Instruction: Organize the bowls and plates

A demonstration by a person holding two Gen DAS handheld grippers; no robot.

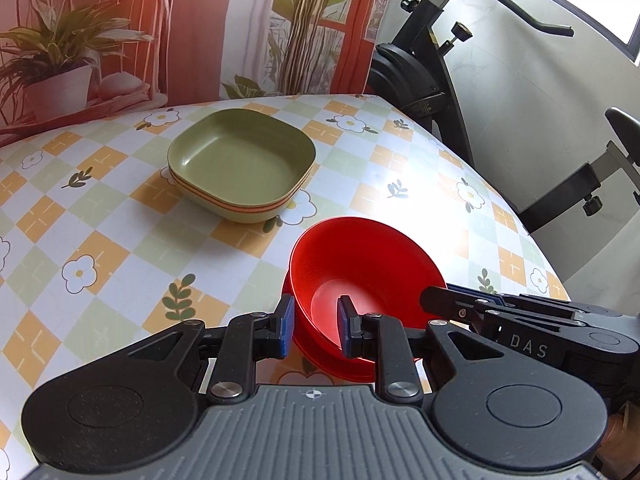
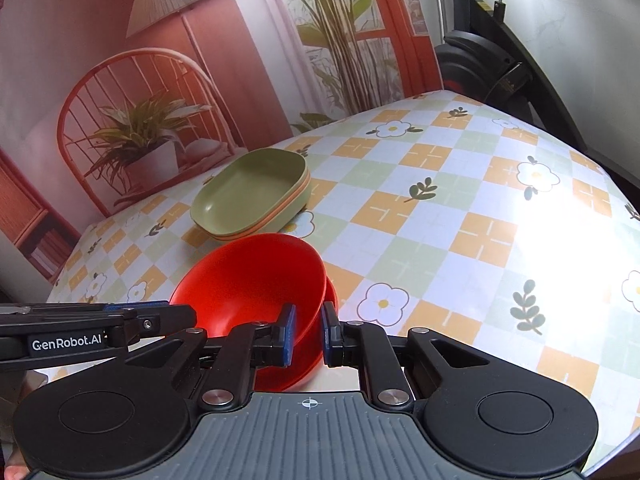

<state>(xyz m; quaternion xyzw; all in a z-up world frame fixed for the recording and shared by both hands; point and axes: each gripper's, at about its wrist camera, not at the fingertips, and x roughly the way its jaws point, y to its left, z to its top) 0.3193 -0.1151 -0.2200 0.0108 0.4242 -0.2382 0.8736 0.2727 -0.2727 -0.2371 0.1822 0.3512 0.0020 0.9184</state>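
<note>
Grey ribbed housing and black linkage arms of the left gripper (image 1: 313,326) filling the bottom of the left wrist view, blue pads pinched on the near wall of the red bowls (image 1: 360,280). Looks like two nested, a second rim peeking out underneath, but hard to say for sure. Underside hidden behind the gripper body, so no telling if the stack sits on the tabletop (image 1: 100,240) or is lifted a bit.

Right gripper (image 2: 308,330) clamped on the same red bowls (image 2: 256,280) from the other side, one pad inside the rim, one outside, jaws nearly closed on the thin wall. Each gripper poking into the other's view from the side, cut off by the frame edge.

Further back, toward the far edge of the tabletop, a stack of olive green squarish plates (image 1: 240,168) with rounded corners, an orange stripe showing between the layers. Exact count hard to make out. Well apart from the bowls.

Glossy checked tablecloth, orange and pale green squares with white flowers, strong glare washing out the right side. Printed backdrop (image 2: 200,60) of plants and a chair behind the far edge, black exercise bike (image 1: 440,60) past the right corner, partly cropped. Smooth matte plastic on the dishes.
</note>
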